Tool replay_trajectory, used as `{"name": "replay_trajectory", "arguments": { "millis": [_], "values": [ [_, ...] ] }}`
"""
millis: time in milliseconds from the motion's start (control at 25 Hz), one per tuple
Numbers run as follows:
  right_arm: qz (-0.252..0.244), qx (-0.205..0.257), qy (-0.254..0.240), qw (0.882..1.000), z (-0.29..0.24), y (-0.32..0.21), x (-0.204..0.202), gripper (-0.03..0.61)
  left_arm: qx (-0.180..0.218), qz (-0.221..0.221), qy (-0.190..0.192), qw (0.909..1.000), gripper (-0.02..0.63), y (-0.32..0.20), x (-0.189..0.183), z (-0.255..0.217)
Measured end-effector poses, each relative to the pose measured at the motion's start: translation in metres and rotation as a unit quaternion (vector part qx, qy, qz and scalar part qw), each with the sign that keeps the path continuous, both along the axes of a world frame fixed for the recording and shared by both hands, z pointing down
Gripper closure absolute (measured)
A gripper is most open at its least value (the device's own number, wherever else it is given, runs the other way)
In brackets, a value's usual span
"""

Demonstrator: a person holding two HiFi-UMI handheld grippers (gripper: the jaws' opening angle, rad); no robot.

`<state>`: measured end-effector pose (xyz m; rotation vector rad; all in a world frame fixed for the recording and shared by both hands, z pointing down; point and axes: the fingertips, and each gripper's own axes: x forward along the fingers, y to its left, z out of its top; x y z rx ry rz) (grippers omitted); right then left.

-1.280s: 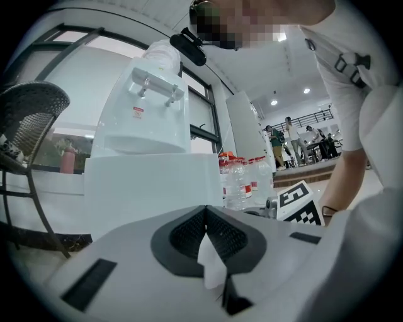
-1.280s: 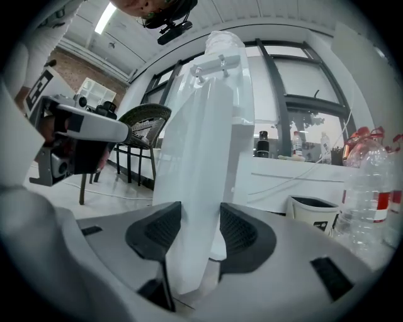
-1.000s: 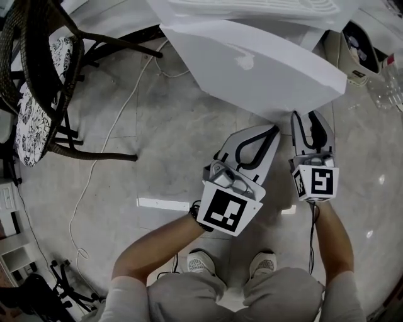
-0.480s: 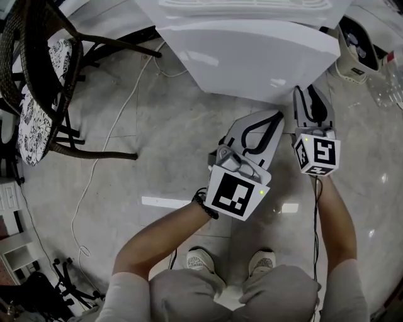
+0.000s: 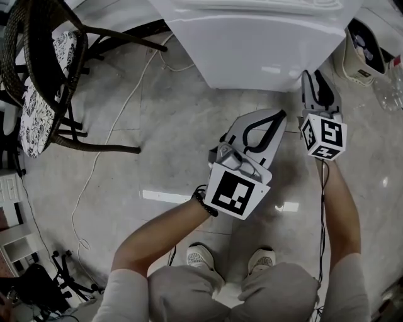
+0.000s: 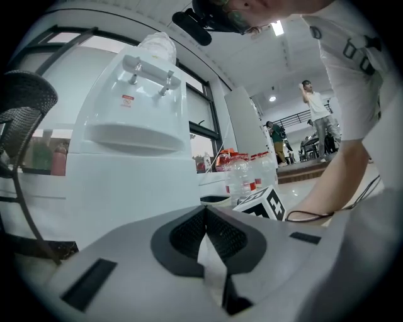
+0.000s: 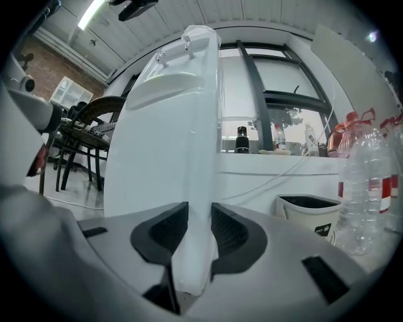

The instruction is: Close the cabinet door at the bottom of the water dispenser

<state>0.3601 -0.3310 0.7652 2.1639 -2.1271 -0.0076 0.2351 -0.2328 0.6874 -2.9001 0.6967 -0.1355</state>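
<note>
The right claw [image 7: 197, 238] has just been closing and pinches the white side edge of the cabinet door [image 7: 154, 176], which fills the gap between its 2 pads. In the head view the door looks flush across the foot of the water dispenser [image 5: 252, 9], with this claw at its right corner. The left claw [image 6: 204, 217] is pressed together with nothing in it, aimed at the door's front (near it, not touching). Right of the dispenser stands an open white bin [image 7: 310, 210], dark inside; its contents cannot be made out. Beside the bin stand clear plastic water bottles [image 7: 368, 182] with red labels.
</note>
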Motion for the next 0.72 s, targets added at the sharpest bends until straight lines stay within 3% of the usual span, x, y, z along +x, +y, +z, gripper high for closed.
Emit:
{"name": "replay_trajectory", "arguments": {
  "millis": [280,360,720],
  "values": [
    [0.008,0.001,-0.005,1.000,0.000,-0.009,0.002,0.459,-0.006,-0.010,0.001,0.9999,0.606,-0.007,-0.003,0.004],
    [0.015,0.002,-0.006,1.000,-0.001,-0.010,0.006,0.494,-0.008,-0.014,0.004,0.9999,0.606,-0.008,-0.002,0.004],
    [0.002,0.016,-0.003,1.000,-0.003,0.001,-0.006,0.540,-0.025,-0.041,0.015,0.9987,0.606,-0.024,-0.009,0.008]
  ]
}}
